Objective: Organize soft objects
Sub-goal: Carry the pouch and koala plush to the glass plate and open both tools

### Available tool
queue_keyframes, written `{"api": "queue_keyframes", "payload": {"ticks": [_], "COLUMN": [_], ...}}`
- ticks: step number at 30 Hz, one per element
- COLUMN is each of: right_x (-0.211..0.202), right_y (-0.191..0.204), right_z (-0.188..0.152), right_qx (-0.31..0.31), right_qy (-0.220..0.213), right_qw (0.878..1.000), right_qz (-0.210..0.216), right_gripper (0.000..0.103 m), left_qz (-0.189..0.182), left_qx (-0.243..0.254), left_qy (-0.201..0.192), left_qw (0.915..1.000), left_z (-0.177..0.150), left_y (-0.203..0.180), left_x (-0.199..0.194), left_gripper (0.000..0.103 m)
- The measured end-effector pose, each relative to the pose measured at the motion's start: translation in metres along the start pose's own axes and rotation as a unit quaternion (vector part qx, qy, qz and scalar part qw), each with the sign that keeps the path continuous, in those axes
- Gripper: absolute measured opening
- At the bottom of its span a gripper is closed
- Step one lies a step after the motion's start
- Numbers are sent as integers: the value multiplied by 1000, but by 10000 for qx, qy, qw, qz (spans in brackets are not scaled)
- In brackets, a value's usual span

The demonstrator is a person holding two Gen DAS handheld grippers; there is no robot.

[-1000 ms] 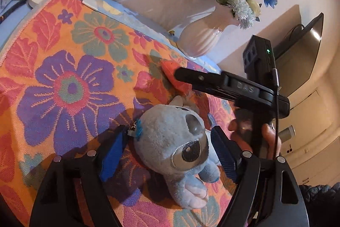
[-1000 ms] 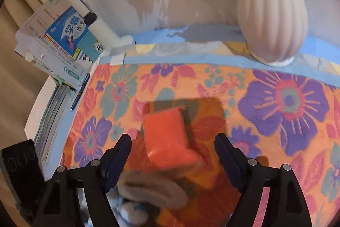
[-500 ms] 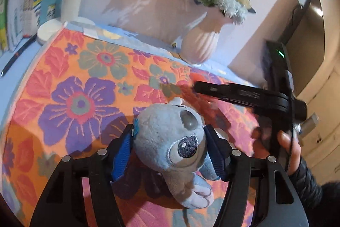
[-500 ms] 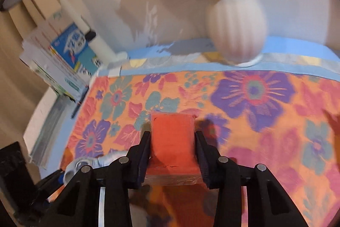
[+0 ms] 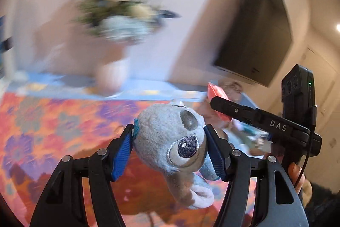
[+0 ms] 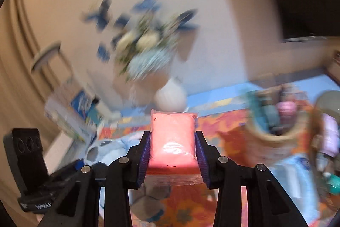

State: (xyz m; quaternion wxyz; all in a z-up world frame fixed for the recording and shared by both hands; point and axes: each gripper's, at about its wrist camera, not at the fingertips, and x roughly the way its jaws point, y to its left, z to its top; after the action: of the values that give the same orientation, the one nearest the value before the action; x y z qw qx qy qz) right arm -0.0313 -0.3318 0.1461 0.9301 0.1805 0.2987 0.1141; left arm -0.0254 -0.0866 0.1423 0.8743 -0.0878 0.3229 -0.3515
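Note:
My left gripper [image 5: 170, 146] is shut on a grey-blue plush toy [image 5: 172, 142] and holds it above the floral cloth [image 5: 53, 124]. My right gripper [image 6: 172, 152] is shut on an orange soft packet in clear wrap [image 6: 172, 142], lifted off the cloth. The right gripper also shows in the left wrist view [image 5: 216, 99] with the orange packet [image 5: 214, 90] between its fingers. The plush toy shows low left in the right wrist view [image 6: 106, 148].
A white vase of flowers [image 6: 170, 97] stands at the back of the table. A basket [image 6: 282, 127] with soft items sits at the right, blurred. Books [image 6: 74, 112] lie at the left. A dark screen [image 5: 259, 35] hangs on the wall.
Both grippers have risen and swung to the right with their objects; the view is blurred by motion. The basket has come into the right wrist view.

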Motion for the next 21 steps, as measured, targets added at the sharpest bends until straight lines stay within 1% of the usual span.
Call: {"api": "queue_keyframes", "payload": {"ticks": [3,4,6,8,9,11,13,14,15,17,19,21], "right_x": [-45,-60,-81,-103,-111,-124,-129,-129,-128,-127,-124,-121], "right_y": [-34,-47,-70,-98,-110,-144,-182,-195,-207,-223,-236,-245], "right_z": [8,11,18,25,27,32,32,31,31,33,37,44], "right_qx": [147,226,377,582,689,1196,1840,2010,2117,2165,2102,1994], "right_qy": [-419,-553,-732,-905,-970,-1060,-1019,-1021,-1009,-952,-863,-770], "right_qw": [9981,9965,9924,9865,9837,9742,9650,9612,9571,9535,9519,9494], "right_qz": [-419,-590,-913,-1234,-1349,-1595,-1565,-1591,-1700,-1868,-2056,-2300], "right_gripper": [40,40,40,40,40,40,40,40,40,40,40,40], "left_qz": [-239,-426,-814,-1097,-1129,-1123,-1227,-1275,-1272,-1245,-1177,-1094], "left_qx": [461,530,487,494,574,754,783,710,653,574,609,748], "left_qy": [75,87,106,167,190,226,358,469,564,791,874,918], "left_qw": [9986,9976,9954,9926,9918,9905,9887,9882,9881,9874,9873,9869], "left_z": [14,20,31,40,42,43,41,38,35,26,20,15], "left_y": [-56,-74,-101,-127,-140,-163,-180,-186,-189,-194,-199,-208], "left_x": [22,32,49,69,79,97,120,137,149,174,190,205], "left_gripper": [63,63,63,63,63,63,63,63,63,63,63,63]}}
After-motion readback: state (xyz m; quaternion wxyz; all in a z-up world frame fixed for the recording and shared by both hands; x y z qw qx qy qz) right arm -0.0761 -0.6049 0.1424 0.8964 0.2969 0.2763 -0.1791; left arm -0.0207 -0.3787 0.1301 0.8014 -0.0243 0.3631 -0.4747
